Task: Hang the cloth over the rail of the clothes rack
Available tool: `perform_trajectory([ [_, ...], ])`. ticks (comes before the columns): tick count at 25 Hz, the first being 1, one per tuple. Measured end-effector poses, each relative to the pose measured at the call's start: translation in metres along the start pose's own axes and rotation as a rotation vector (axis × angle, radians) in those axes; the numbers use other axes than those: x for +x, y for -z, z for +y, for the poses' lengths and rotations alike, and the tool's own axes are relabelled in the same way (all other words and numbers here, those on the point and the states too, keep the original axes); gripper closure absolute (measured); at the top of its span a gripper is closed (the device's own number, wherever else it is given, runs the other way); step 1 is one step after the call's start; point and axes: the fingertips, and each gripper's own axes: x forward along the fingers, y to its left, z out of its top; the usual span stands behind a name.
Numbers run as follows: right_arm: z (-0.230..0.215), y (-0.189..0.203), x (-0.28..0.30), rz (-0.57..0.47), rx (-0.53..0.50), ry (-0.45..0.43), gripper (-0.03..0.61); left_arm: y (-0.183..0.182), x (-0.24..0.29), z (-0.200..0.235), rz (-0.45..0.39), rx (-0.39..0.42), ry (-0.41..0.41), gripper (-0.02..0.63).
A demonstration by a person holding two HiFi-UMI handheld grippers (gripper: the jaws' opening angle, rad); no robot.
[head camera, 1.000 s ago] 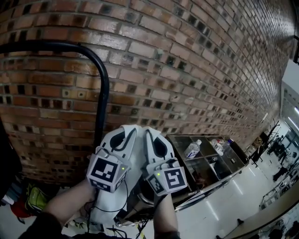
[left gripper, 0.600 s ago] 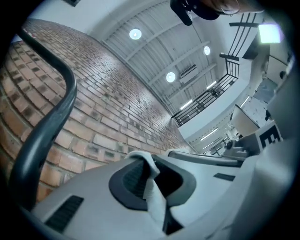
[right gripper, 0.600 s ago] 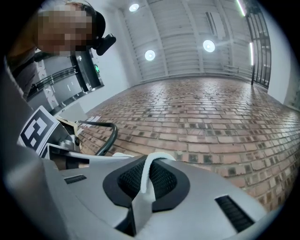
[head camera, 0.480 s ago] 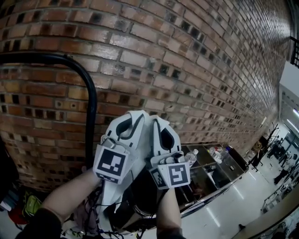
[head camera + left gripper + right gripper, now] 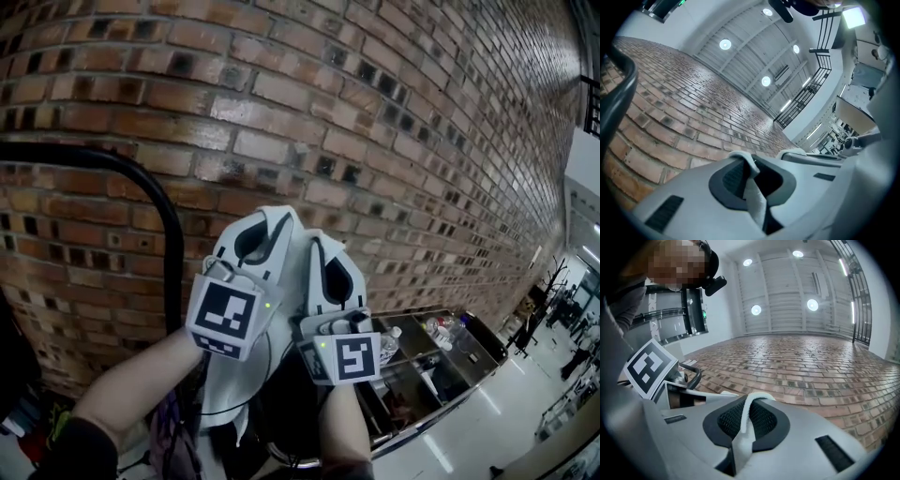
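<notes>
Both grippers are held up side by side in front of the brick wall. My left gripper is shut on a fold of white cloth, which shows between its dark pads. My right gripper is shut on another strip of the same cloth. More of the cloth hangs below the two marker cubes. The black rail of the clothes rack curves down just left of the left gripper, with its top bend a little lower than the fingertips. That rail also shows at the left edge of the left gripper view.
The brick wall fills the background close behind the grippers. A metal cart with a water bottle stands at the lower right. Beyond it lies a light floor with black stands. The left gripper's marker cube sits beside the right gripper.
Both grippers have risen together with the cloth, close to the wall. The rail's bend now sits lower in the head view, and the cart has slid toward the bottom right.
</notes>
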Motion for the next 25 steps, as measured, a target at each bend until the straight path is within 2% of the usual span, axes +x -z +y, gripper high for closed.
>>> perform_trajectory([
  [5,0.0,-0.022,0.028,-0.084,0.033,-0.016,0.549,-0.034,0.027,0.018,-0.038,0.065,-0.017,0.572],
  [9,0.005,-0.03,0.044,-0.088,0.038,-0.033,0.549,-0.059,0.041,0.038,-0.065,0.09,-0.03,0.571],
  [13,0.018,-0.044,0.058,-0.134,0.033,-0.068,0.549,-0.082,0.046,0.062,-0.104,0.146,-0.07,0.571],
  [21,0.025,-0.067,0.079,-0.232,0.057,-0.072,0.549,-0.126,0.059,0.1,-0.142,0.231,-0.119,0.571],
  [25,0.04,-0.08,0.089,-0.278,0.084,-0.112,0.549,-0.164,0.061,0.124,-0.167,0.28,-0.128,0.571],
])
